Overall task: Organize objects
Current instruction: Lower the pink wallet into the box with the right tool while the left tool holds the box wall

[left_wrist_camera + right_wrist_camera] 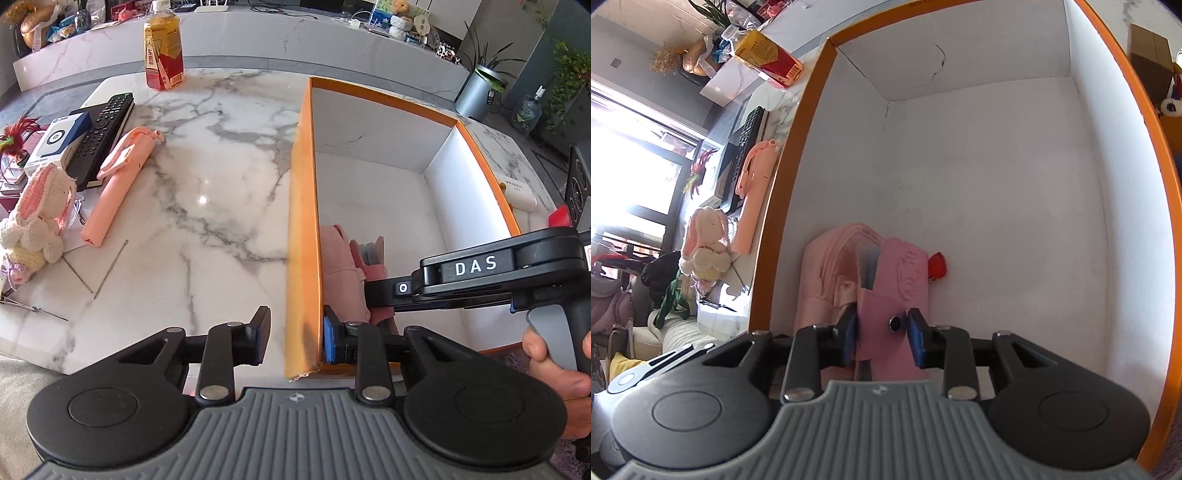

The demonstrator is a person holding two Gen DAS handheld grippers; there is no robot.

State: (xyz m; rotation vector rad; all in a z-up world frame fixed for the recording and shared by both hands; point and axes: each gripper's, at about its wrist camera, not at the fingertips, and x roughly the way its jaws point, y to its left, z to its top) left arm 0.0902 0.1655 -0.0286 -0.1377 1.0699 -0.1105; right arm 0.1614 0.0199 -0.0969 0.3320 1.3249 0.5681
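An orange box [384, 98] with a white inside [997, 184] stands on the marble table [207, 177]. A pink pouch [905, 273] with a snap button stands on the box floor by the left wall, beside a paler pink fabric piece [820, 280]. My right gripper [882, 339] straddles the pouch's flap, pads close to its sides and not squeezing. In the left wrist view the right gripper [373, 299] reaches in from the right. My left gripper [297, 336] straddles the box's left wall; its outer finger stands off the wall.
Left of the box lie a pink folded stick [118, 184], a black remote [103, 133], a blue-white carton [55, 140], a crochet bunny [37, 214] and thin needles [107, 269]. A tea bottle [162, 51] stands at the back. A small red thing [938, 267] is inside the box.
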